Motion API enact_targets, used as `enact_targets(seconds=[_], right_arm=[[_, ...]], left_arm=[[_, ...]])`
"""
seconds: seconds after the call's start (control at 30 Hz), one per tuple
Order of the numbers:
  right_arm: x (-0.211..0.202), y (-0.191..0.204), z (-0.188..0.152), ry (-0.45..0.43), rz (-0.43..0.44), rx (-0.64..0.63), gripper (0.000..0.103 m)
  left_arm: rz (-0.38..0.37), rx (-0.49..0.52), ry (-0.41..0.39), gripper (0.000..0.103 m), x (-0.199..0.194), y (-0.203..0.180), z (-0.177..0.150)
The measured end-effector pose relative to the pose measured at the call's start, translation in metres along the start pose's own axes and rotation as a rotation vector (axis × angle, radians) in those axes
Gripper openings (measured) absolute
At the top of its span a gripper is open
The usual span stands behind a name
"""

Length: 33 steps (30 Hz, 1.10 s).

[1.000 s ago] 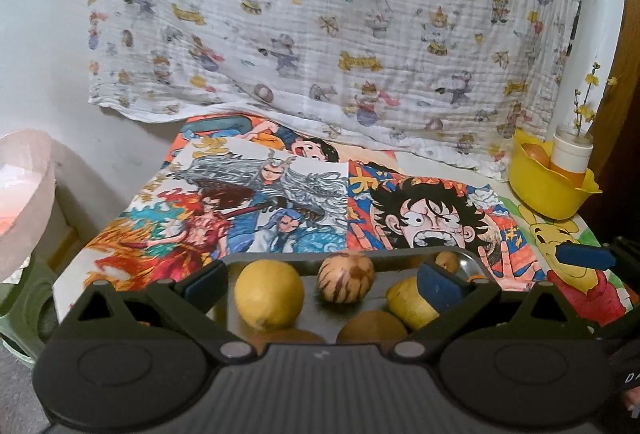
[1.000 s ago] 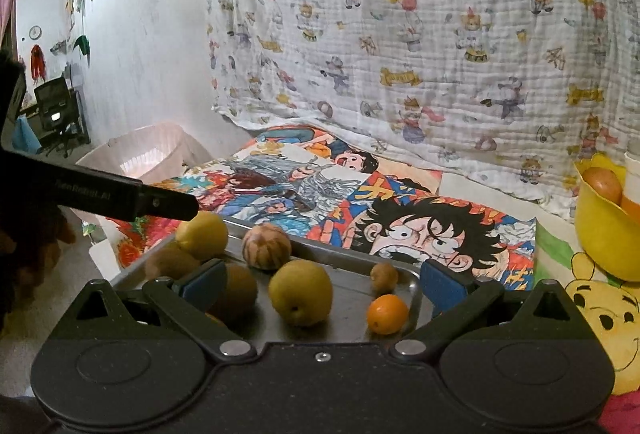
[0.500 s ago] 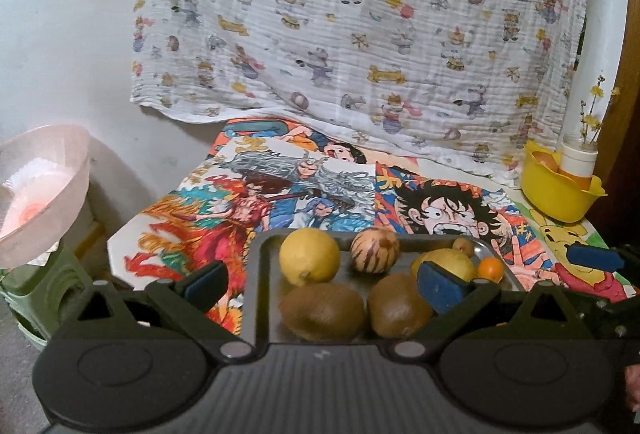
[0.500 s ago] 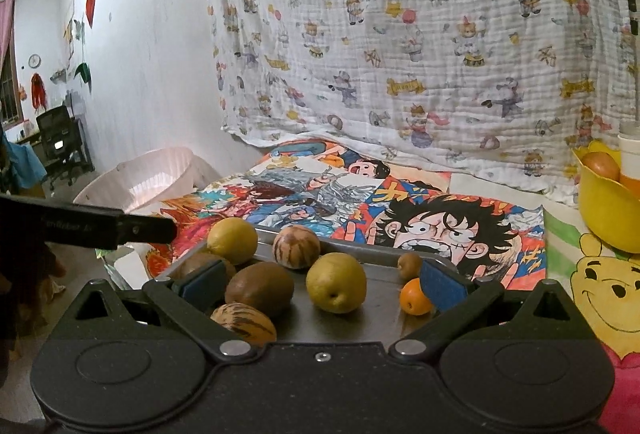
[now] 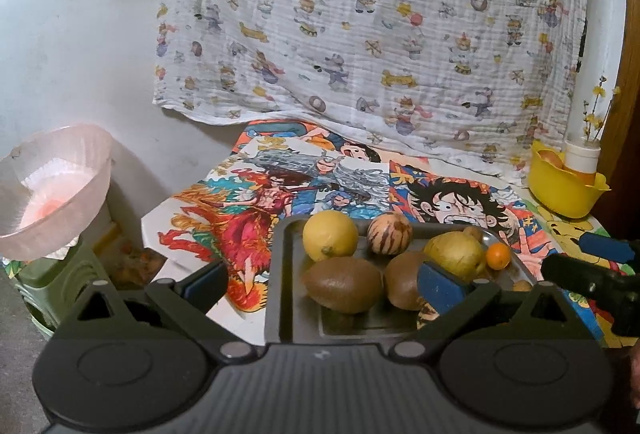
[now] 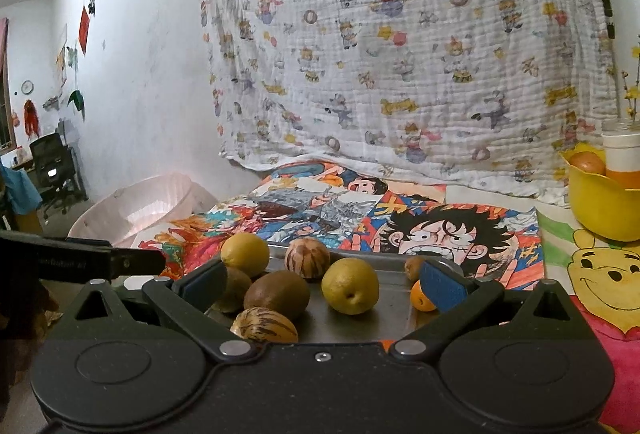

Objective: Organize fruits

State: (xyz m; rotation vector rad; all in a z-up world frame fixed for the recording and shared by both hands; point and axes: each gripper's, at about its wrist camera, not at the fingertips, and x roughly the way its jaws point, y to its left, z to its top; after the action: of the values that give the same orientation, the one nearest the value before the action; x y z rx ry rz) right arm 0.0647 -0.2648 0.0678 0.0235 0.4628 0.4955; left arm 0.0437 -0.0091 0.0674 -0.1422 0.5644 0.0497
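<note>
Here both tools, left (image 5: 322,284) and right (image 6: 320,284), hang agape over the tray (image 5: 280,274).

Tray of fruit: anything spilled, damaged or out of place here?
Nothing stands out. The fruits all sit inside the tray: lemon, two kiwis, pear, small orange, striped fruits. None has rolled onto the cloth. Both tools are open and empty.

Both the left tool (image 5: 322,284) and right tool (image 6: 322,284) hover level, fingers spread wide.
</note>
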Motion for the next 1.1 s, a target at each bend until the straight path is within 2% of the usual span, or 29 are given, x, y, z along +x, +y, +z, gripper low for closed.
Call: enact_targets(seconds=[0.47, 0.83, 1.1], right_arm=[[-0.012, 0.015, -0.016, -0.069, -0.065, -0.005, 0.102], [-0.02, 0.029, -0.038, -0.106, -0.151, -0.007, 0.102], [-0.021, 0.028, -0.052, -0.094, -0.18, 0.004, 0.102]], left_arm=[[0.03, -0.027, -0.031, 0.102, -0.012, 0.012, -0.024], [-0.013, -0.026, -0.07, 0.102, -0.018, 0.015, -0.045], [-0.058, -0.039, -0.068, 0.102, -0.017, 0.015, -0.055]])
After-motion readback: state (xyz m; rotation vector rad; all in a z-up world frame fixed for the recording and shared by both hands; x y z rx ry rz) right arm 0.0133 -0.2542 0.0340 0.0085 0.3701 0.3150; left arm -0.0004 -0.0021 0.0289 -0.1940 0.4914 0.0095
